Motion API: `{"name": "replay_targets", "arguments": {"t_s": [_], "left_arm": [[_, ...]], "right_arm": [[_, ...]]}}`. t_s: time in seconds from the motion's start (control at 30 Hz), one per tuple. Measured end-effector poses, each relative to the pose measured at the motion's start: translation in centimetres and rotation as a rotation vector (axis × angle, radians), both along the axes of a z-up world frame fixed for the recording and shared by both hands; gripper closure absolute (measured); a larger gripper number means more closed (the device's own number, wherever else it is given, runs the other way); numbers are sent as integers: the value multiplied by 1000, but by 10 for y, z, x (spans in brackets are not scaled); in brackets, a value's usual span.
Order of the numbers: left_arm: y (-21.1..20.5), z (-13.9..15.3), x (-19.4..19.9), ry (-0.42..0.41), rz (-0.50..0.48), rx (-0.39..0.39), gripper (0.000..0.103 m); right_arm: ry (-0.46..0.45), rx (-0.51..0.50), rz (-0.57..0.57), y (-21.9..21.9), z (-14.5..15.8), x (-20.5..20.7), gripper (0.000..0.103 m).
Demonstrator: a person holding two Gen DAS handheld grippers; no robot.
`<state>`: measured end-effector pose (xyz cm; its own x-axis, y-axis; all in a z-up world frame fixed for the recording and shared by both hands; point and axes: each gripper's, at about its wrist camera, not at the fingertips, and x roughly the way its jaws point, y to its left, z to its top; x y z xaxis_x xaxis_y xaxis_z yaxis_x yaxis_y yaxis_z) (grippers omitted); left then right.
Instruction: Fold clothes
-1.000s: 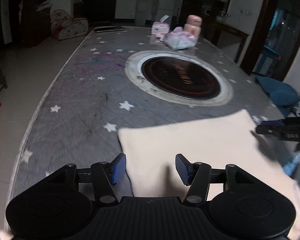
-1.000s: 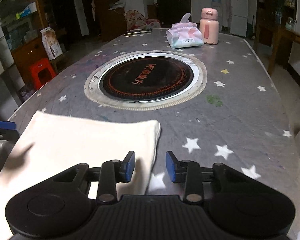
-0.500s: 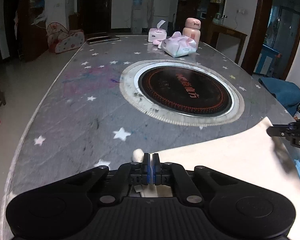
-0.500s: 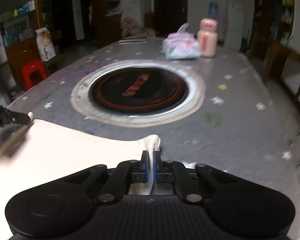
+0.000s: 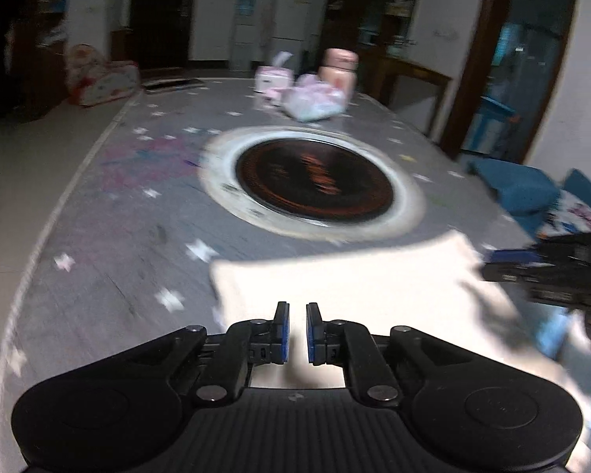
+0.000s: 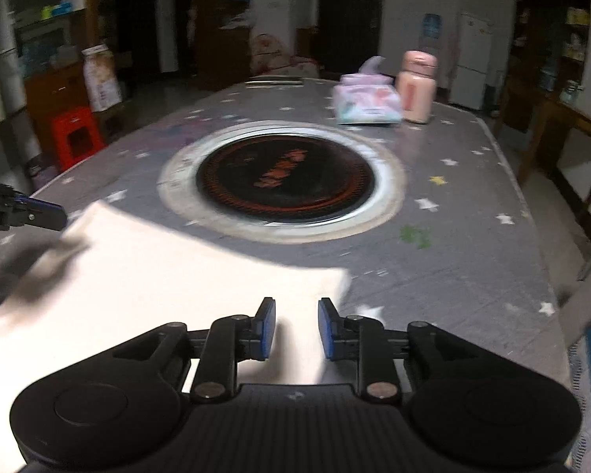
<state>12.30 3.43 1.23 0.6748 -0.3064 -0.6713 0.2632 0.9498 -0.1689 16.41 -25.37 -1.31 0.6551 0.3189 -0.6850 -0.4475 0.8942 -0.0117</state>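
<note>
A cream folded cloth lies flat on the grey star-patterned table, near its front edge; it also shows in the right wrist view. My left gripper hovers over the cloth's near left part, its jaws a small gap apart and empty. My right gripper hovers over the cloth's right end, jaws open wider and empty. Each gripper shows at the edge of the other's view: the right gripper and the left gripper.
A round black cooktop with a pale ring sits in the table's middle, just beyond the cloth. Tissue packs and a pink bottle stand at the far end. A red stool stands on the floor left of the table.
Half a second ago both grippers were shut on the cloth's corners. Now both have opened and let go, and the cloth lies flat. Both views are blurred by motion.
</note>
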Motion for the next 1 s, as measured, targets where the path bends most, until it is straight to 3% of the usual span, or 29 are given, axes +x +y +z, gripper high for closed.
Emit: {"name": "replay_targets", "arguments": {"t_s": [0.07, 0.3, 0.47, 0.67, 0.73, 0.83, 1.0], "left_arm": [[-2, -1, -21, 17, -33, -25, 94], [-9, -17, -76, 60, -106, -91, 94], [3, -36, -83, 97, -45, -113, 95], [20, -32, -92, 58, 4, -177, 94], [20, -29, -91, 25, 29, -170, 94], [25, -36, -85, 41, 87, -153, 94], [31, -36, -94, 41, 86, -165, 93]], "right_arm": [[13, 5, 53, 8, 2, -17, 73], [46, 24, 153, 27, 3, -66, 72], [70, 39, 156, 26, -4, -89, 70], [82, 42, 122, 19, -12, -105, 67], [81, 49, 115, 17, -11, -108, 65], [86, 50, 110, 17, -14, -111, 65], [82, 54, 104, 17, -14, -117, 63]]}}
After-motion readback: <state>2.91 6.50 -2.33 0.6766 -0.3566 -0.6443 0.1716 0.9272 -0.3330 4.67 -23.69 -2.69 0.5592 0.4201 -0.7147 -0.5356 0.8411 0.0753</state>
